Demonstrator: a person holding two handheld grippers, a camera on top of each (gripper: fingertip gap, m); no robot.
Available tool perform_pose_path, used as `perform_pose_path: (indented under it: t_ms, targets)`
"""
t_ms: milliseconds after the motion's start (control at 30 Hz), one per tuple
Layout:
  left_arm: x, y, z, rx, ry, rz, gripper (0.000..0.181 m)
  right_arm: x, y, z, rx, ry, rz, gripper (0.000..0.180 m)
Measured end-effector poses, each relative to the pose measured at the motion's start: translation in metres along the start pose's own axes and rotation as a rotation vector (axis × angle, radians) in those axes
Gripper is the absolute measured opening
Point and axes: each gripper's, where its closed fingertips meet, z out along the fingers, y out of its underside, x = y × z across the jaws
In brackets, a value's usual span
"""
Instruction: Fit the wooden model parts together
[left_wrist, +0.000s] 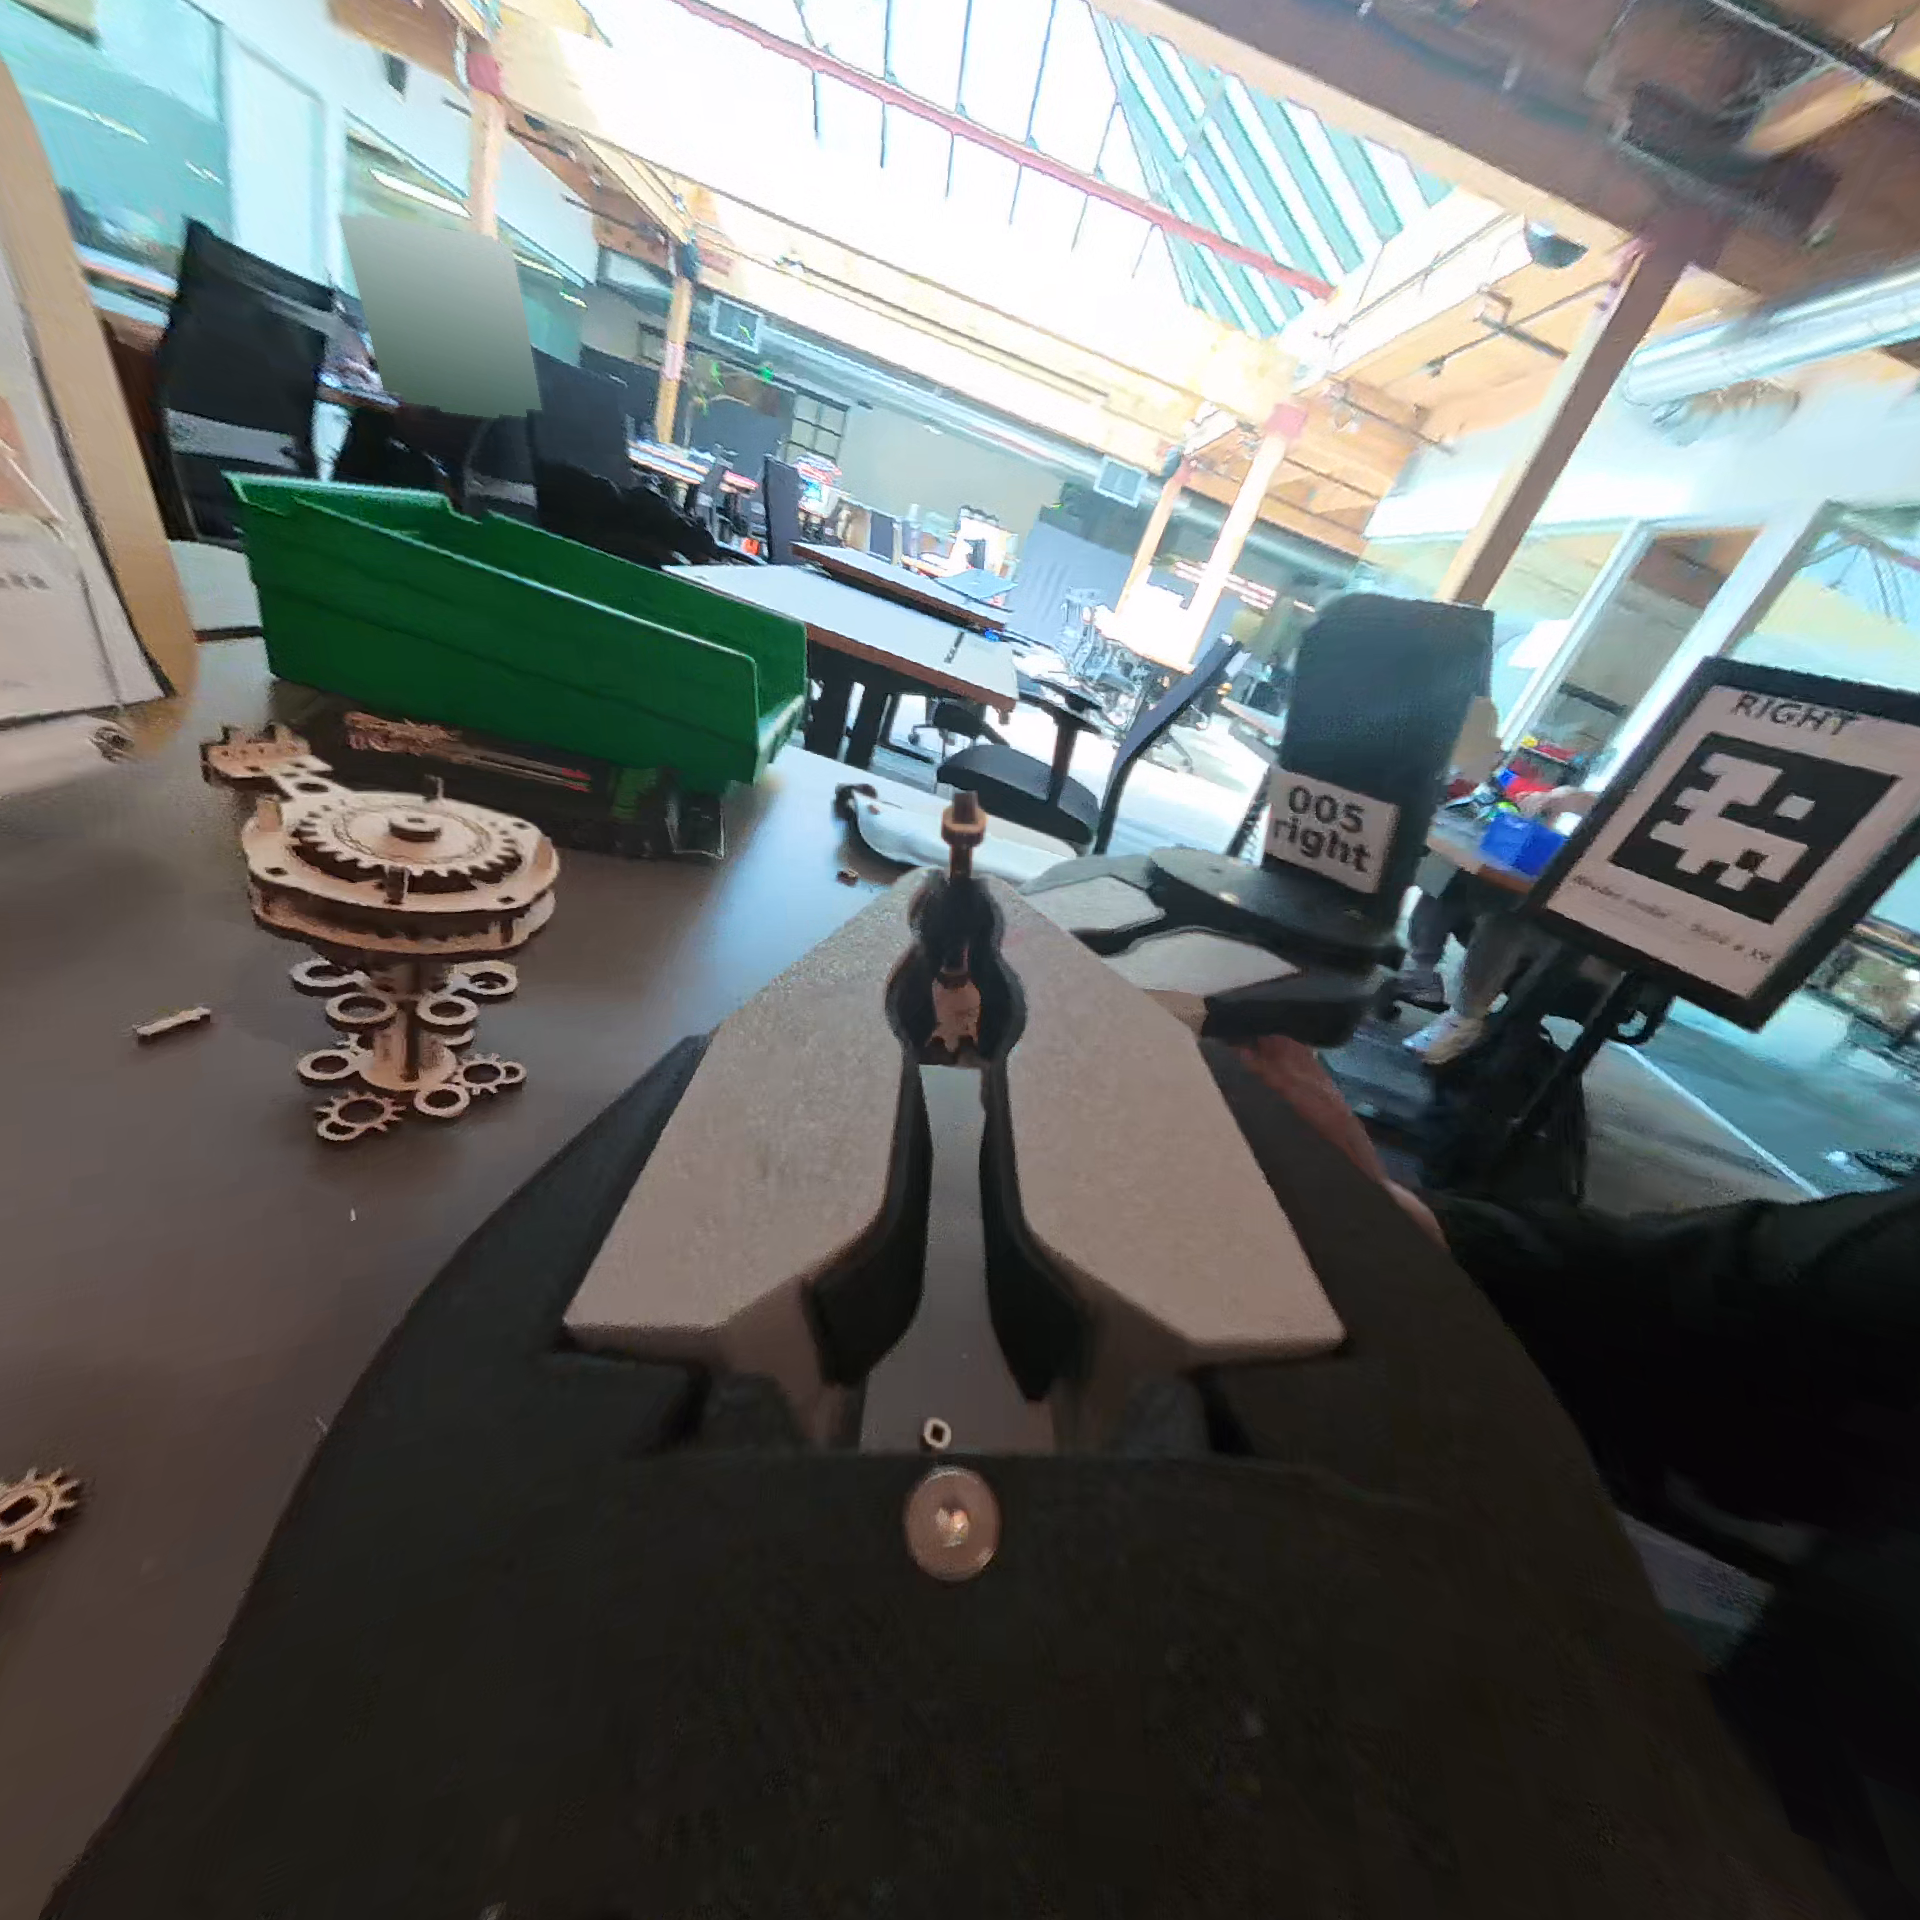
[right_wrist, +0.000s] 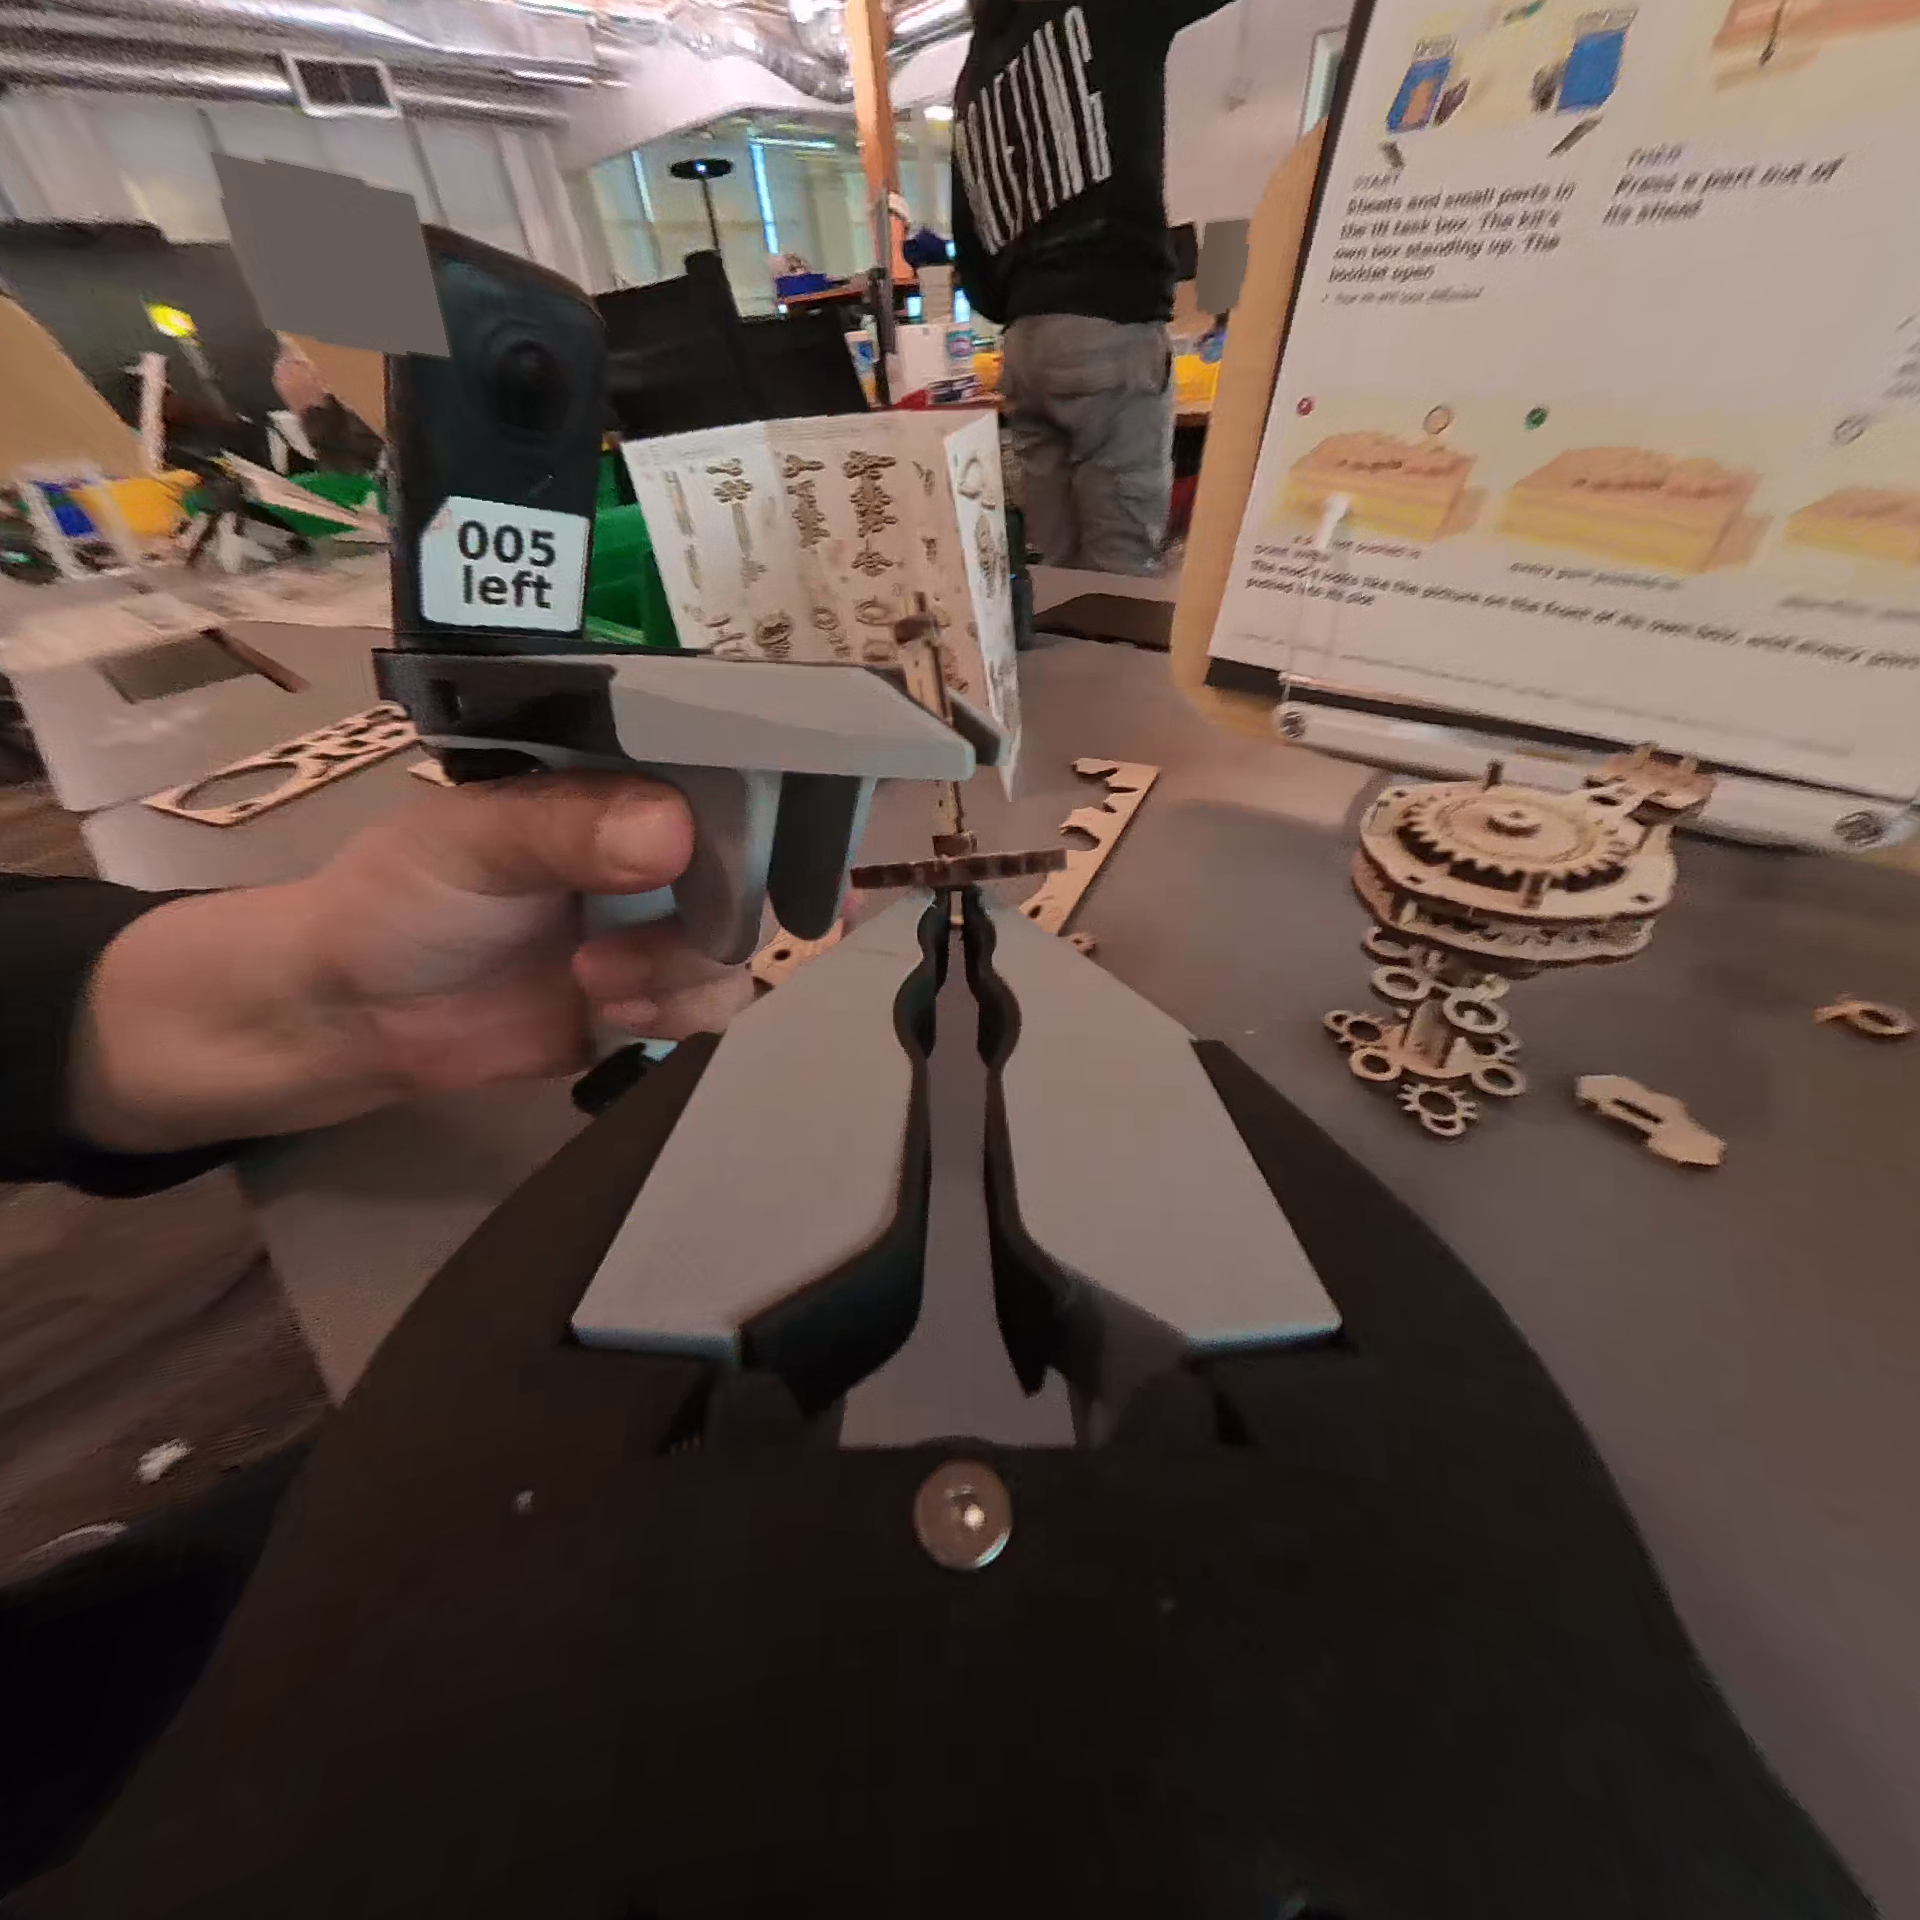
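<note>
While the green bin (left_wrist: 499, 634) sits on the dark counter (left_wrist: 156, 1195) near the gear model (left_wrist: 395, 883), left gripper (left_wrist: 954, 935) clamps a wooden shaft (left_wrist: 961, 831); right gripper (right_wrist: 956, 914) pinches a small gear (right_wrist: 961, 864)

Model (right_wrist: 1507, 894): pale laser-cut wood, matt. Table (left_wrist: 156, 1247): smooth dark surface. Bin (left_wrist: 499, 634): glossy green plastic.

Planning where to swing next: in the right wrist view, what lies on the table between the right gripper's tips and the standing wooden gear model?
In the right wrist view, bare grey tabletop separates the right gripper from the standing wooden gear model.
</note>
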Motion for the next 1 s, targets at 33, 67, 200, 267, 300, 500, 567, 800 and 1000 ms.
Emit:
perform_pose_path:
  t_ms: [33, 67, 200, 267, 300, 500, 567, 800, 1000]
  targets:
    - [0.0, -0.002, 0.0, 0.017, 0.01, -0.024, 0.0, 0.0, -0.002, 0.0, 0.006, 0.018, -0.032, 0.0]
    - [0.001, -0.005, 0.0, 0.049, 0.059, -0.094, 0.001, 0.0, -0.005, -0.002, 0.025, 0.03, -0.083, 0.0]
    - [0.0, -0.017, -0.005, 0.201, 0.254, -0.477, 0.0, -0.001, -0.022, -0.012, 0.15, 0.13, -0.257, 0.007]
    - [0.001, -0.018, -0.005, 0.227, 0.288, -0.529, 0.0, -0.007, -0.024, -0.015, 0.177, 0.122, -0.305, 0.023]
    - [0.002, -0.019, -0.005, 0.223, 0.3, -0.527, 0.001, -0.007, -0.025, -0.015, 0.176, 0.128, -0.318, 0.026]
    - [0.009, -0.019, -0.002, 0.205, 0.31, -0.504, 0.001, -0.006, -0.03, -0.019, 0.21, 0.137, -0.302, 0.025]
    - [0.009, -0.017, -0.002, 0.194, 0.294, -0.485, 0.001, -0.006, -0.028, -0.019, 0.204, 0.145, -0.305, 0.025]
    - [0.003, -0.013, -0.002, 0.19, 0.261, -0.469, 0.001, -0.003, -0.023, -0.015, 0.183, 0.133, -0.286, 0.024]
    - [-0.004, 0.01, 0.002, -0.077, 0.15, -0.221, 0.0, 0.007, 0.001, -0.012, 0.036, -0.022, -0.131, 0.014]
